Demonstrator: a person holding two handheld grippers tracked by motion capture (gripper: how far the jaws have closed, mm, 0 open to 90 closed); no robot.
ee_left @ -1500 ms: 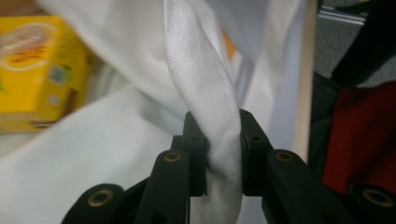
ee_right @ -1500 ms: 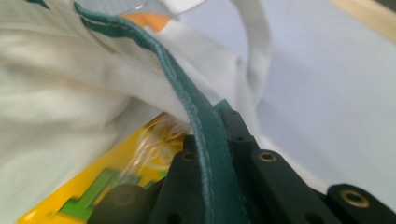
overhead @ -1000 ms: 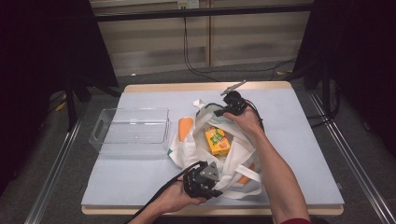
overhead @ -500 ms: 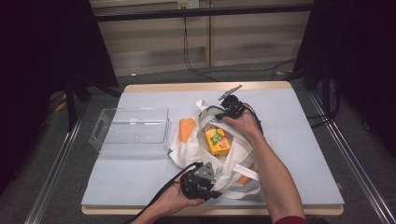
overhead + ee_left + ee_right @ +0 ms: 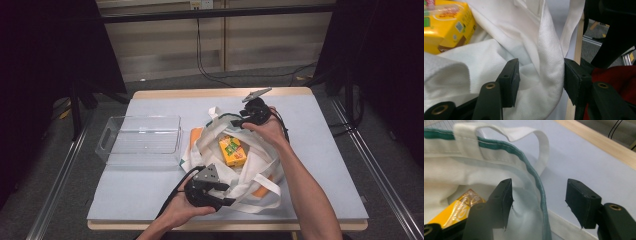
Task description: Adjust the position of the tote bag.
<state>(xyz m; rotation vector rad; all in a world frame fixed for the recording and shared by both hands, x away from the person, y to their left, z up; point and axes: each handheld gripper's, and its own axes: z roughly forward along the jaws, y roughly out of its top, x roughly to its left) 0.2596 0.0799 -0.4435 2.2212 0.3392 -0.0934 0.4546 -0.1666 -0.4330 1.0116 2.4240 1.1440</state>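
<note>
Claws [image 5: 226, 200] [image 5: 238, 121] just opened, tote bag [image 5: 250, 165] rim between

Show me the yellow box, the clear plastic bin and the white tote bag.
yellow box [image 5: 233, 151], high view, its top face.
clear plastic bin [image 5: 106, 139], high view, its left handle.
white tote bag [image 5: 254, 162], high view, its right side cloth.

A white tote bag [image 5: 235, 165] sprawls across the middle of the surface [image 5: 330, 150], its loose handles spilling toward the near edge. A clear plastic bin [image 5: 140, 139] blocks the left side; the right and far stretches lie open for passage.
</note>
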